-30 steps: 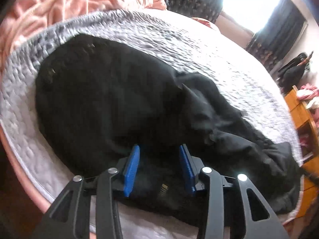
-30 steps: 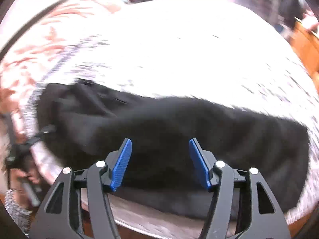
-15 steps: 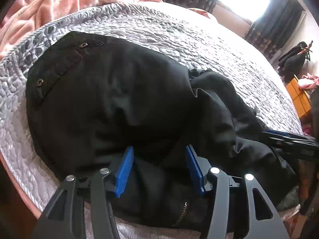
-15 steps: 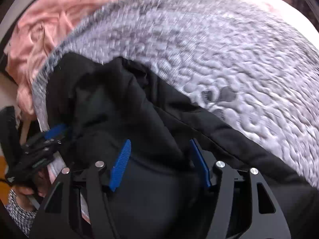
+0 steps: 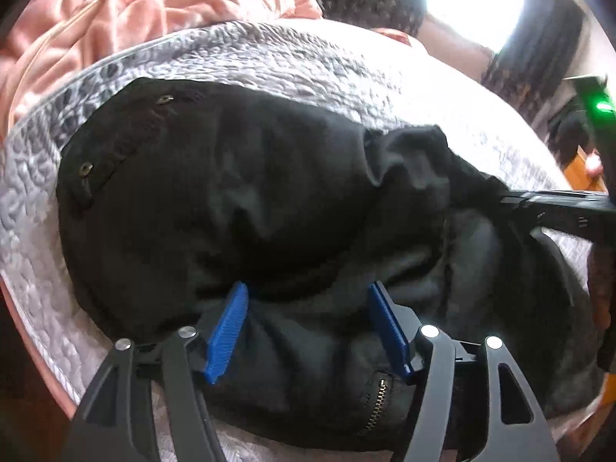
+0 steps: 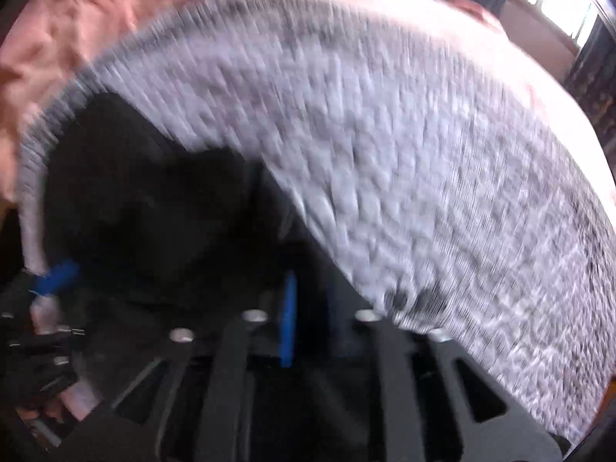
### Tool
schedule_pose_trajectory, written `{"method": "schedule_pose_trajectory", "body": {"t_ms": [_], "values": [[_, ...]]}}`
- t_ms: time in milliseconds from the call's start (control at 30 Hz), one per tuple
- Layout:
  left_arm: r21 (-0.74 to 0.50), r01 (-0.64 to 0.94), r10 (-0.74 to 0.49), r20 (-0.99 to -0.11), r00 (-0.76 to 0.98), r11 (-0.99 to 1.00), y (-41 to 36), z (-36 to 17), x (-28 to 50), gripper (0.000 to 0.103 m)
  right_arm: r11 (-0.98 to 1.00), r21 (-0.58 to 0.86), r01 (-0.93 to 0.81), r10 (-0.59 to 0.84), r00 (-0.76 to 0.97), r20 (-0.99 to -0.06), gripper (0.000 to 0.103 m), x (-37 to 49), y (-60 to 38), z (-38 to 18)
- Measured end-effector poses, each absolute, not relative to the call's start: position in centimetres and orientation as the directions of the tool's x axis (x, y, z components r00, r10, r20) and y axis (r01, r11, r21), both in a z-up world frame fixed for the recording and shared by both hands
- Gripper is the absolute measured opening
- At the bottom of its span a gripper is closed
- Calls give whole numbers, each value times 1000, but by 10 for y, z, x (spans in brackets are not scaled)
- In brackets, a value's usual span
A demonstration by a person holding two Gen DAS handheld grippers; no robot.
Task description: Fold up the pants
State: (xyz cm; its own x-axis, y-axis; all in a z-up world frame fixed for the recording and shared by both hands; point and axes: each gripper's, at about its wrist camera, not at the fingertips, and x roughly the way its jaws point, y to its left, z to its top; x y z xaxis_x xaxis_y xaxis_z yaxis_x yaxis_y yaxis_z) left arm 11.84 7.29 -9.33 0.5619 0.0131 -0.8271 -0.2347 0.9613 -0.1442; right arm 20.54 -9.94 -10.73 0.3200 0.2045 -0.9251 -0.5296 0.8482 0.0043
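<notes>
Black pants [image 5: 238, 200] lie bunched on a grey quilted bedspread [image 5: 308, 65], waistband with metal buttons at the far left and a zip near the front edge. My left gripper [image 5: 308, 323] hovers over the near part of the pants, its jaws opening, blue pads apart and pressing on nothing. My right gripper [image 5: 504, 202] reaches in from the right. In the blurred right wrist view its jaws [image 6: 312, 300] are closing, narrow, with a fold of black pants [image 6: 173, 211] pinched between them. A blue pad of the left gripper [image 6: 57, 273] shows at the far left.
A crumpled pink blanket [image 5: 115, 19] lies at the head of the bed. A bright window with dark curtains [image 5: 481, 0] is behind. Orange wooden furniture [image 5: 577, 169] stands to the right. The bed's edge runs along the lower left.
The right gripper swept across the bed to the bunched pant leg and its jaws narrowed on the fabric. The left jaws widened while that hand stayed in place.
</notes>
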Motion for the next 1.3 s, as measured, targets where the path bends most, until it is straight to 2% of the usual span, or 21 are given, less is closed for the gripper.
{"method": "schedule_pose_trajectory", "body": {"t_ms": [100,233,333,467,533,567,633,667,767,800,967,1100,1133,1200,1300], "values": [[-103,-221,41,-825,563,970,68,-87,115,66,869,125,-478,323,358,-876,25,196,-127,-98],[-111,-193,33,-786,618,975,57,-62,103,66,885,241,-398,424,476,-771,33,156,-190,-58],[-109,-109,-14,-768,640,988,29,-51,101,69,920,233,-314,368,491,-789,34,123,-230,-58],[-45,-33,-14,-776,630,998,-12,-62,118,69,935,304,-180,353,448,-821,35,107,-274,-92],[-3,-38,20,-806,592,999,-21,-83,132,71,963,242,-122,271,405,-873,28,110,-286,-121],[5,-40,26,-829,558,999,-22,-93,139,73,964,243,-105,265,385,-884,20,116,-291,-137],[-8,-50,20,-841,541,999,-19,-104,149,76,950,300,-83,308,386,-869,19,118,-297,-143],[-5,-49,22,-840,542,999,-20,-102,148,76,945,317,-79,322,383,-866,21,118,-298,-140],[-11,-60,23,-838,546,998,-18,-84,140,75,950,295,-103,311,419,-853,37,98,-304,-118],[-35,-59,4,-830,558,998,-17,-77,132,75,949,296,-107,313,425,-849,39,93,-306,-113],[-73,-6,-57,-832,552,997,-38,-69,104,75,938,330,-110,344,438,-831,39,55,-308,-108],[-13,9,-15,-876,482,1000,-54,-101,109,78,962,267,-62,271,364,-891,37,55,-307,-145],[3,4,1,-872,490,1000,-54,-104,112,81,959,277,-63,280,362,-889,37,56,-309,-150],[7,1,5,-875,485,1000,-54,-101,115,81,944,326,-53,322,370,-871,36,54,-318,-146],[-45,-21,-28,-866,499,999,-49,-84,111,79,923,383,-35,363,409,-837,39,44,-338,-128]]}}
